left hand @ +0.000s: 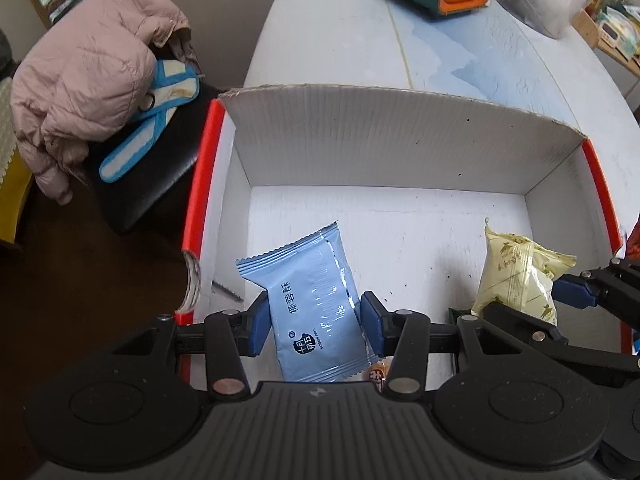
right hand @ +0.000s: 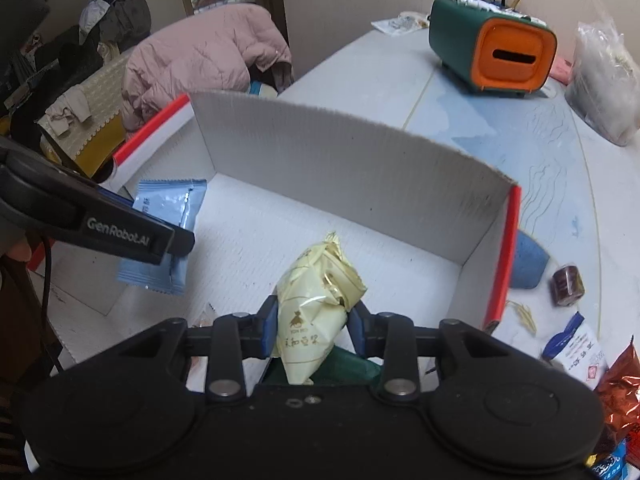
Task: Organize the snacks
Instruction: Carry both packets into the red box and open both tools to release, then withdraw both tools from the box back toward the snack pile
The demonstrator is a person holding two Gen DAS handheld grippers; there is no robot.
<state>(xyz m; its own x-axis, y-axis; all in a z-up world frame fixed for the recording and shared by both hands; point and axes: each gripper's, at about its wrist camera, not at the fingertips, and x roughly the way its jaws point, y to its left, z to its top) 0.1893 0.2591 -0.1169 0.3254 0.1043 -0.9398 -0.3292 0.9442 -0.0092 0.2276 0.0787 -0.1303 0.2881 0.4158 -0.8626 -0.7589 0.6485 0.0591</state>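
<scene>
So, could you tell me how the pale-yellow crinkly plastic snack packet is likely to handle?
The pale-yellow crinkly plastic snack packet probably feels light and squashy: it bulges between the right claw pads. Its glossy film may slip, and its free end looks floppy.

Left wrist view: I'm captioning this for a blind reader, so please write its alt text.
The left tool grips a light blue snack packet over an open white cardboard box with red edges. At right, the right tool holds a cream snack packet in the same box.
</scene>
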